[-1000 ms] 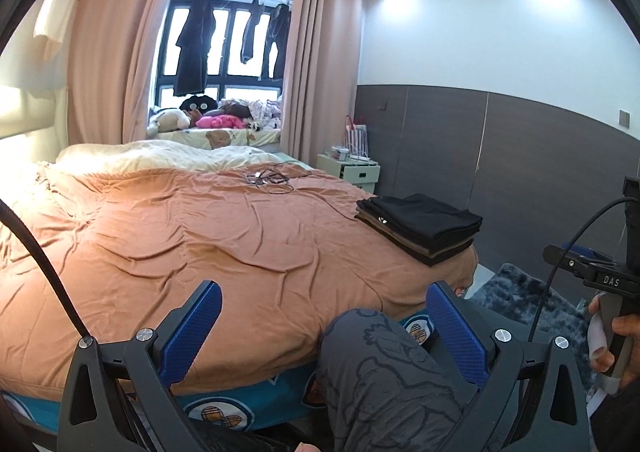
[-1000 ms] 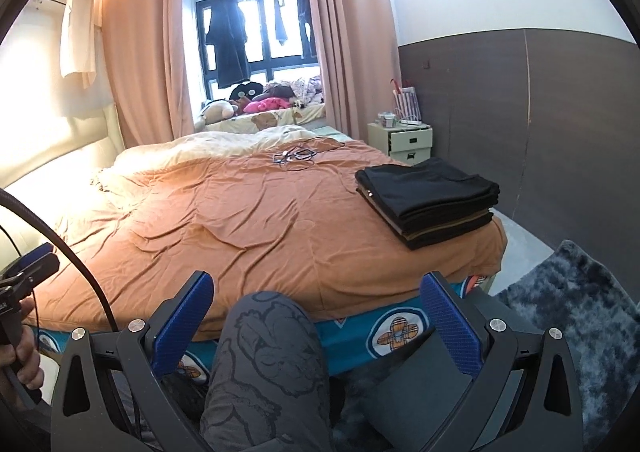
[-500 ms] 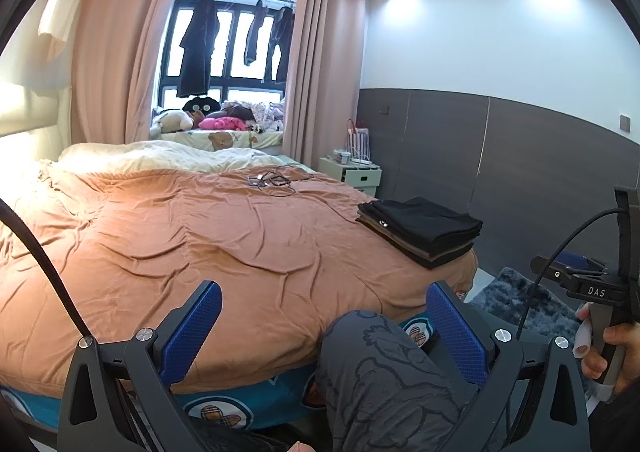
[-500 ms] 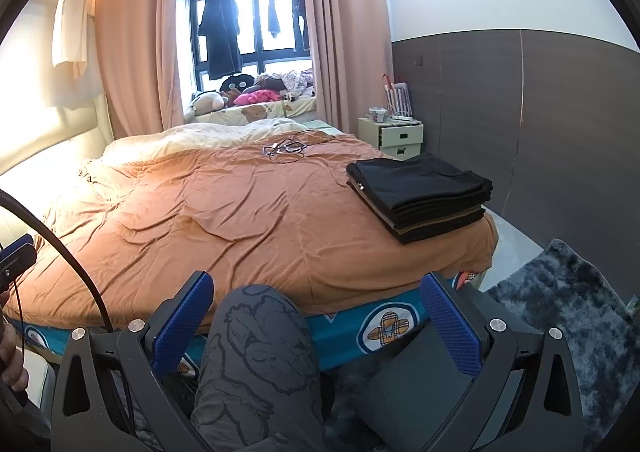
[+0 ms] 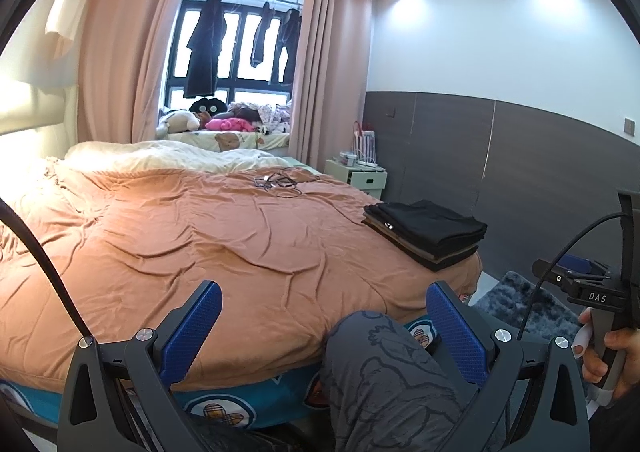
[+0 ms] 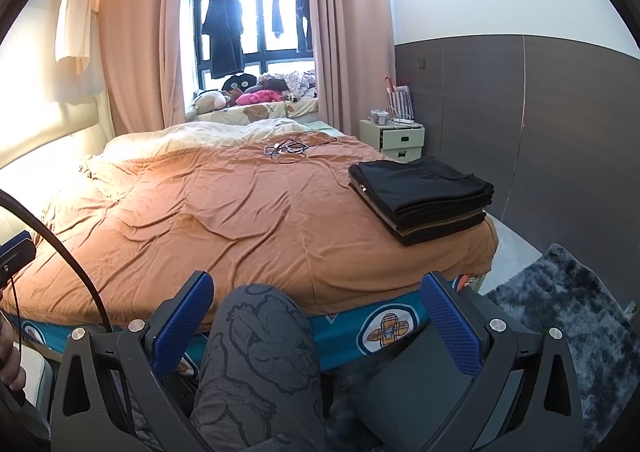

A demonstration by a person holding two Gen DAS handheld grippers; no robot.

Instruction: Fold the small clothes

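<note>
A stack of folded dark clothes [image 5: 426, 230] lies on the bed's right corner, on the orange cover [image 5: 208, 236]; the stack also shows in the right wrist view [image 6: 422, 198]. My left gripper [image 5: 322, 326] is open and empty, held off the bed's near edge, above a grey patterned knee [image 5: 384, 368]. My right gripper [image 6: 316, 318] is open and empty too, in front of the bed with the knee [image 6: 260, 352] between its fingers. No loose garment shows on the bed.
A tangle of cables [image 5: 280, 184] lies far back on the bed. A white nightstand [image 6: 402, 140] stands by the dark wall. A grey shaggy rug [image 6: 560, 316] covers the floor to the right. Clothes hang at the window [image 6: 224, 32].
Both grippers have tilted slightly upward and shifted a little; the bed and stack sit lower in both views. Both stay open and empty.
</note>
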